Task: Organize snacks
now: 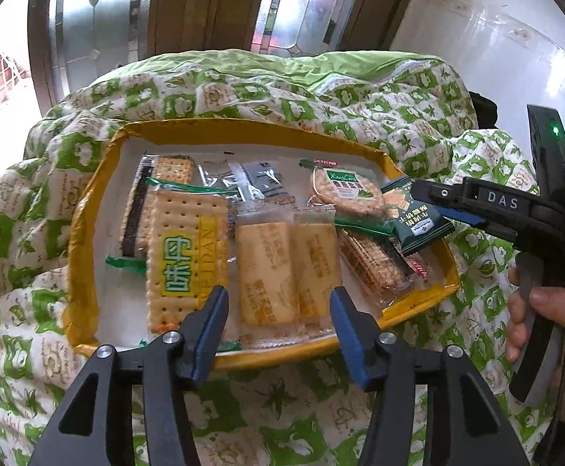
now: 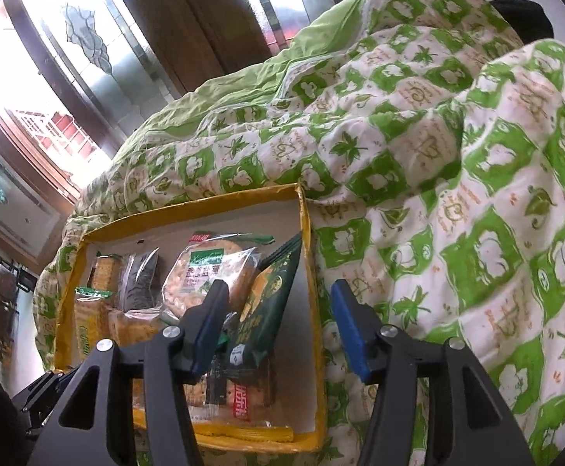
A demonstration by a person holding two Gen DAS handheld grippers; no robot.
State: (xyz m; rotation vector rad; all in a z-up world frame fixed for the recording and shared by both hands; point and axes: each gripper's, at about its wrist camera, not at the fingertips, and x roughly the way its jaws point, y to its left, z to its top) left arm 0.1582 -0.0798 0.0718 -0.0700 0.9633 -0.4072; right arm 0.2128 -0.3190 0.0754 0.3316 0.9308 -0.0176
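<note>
A shallow yellow-rimmed tray (image 1: 88,209) lies on a green-and-white quilt and holds several snack packs. A large cracker pack with green lettering (image 1: 185,256) lies left of centre, two pale biscuit packs (image 1: 286,272) lie in the middle, and a round cracker pack (image 1: 344,190) lies at the back right. A dark green packet (image 1: 418,221) leans on the tray's right rim. My left gripper (image 1: 278,306) is open and empty over the tray's near edge. My right gripper (image 2: 278,310) is open; the dark green packet (image 2: 267,303) stands between its fingers, untouched. The tray rim (image 2: 306,217) shows there too.
The rumpled quilt (image 1: 321,108) rises in folds behind and around the tray. Wooden doors with patterned glass (image 1: 204,4) stand behind. A white wall (image 1: 496,39) is at the right. The right gripper's body and the hand holding it (image 1: 531,303) show at the right.
</note>
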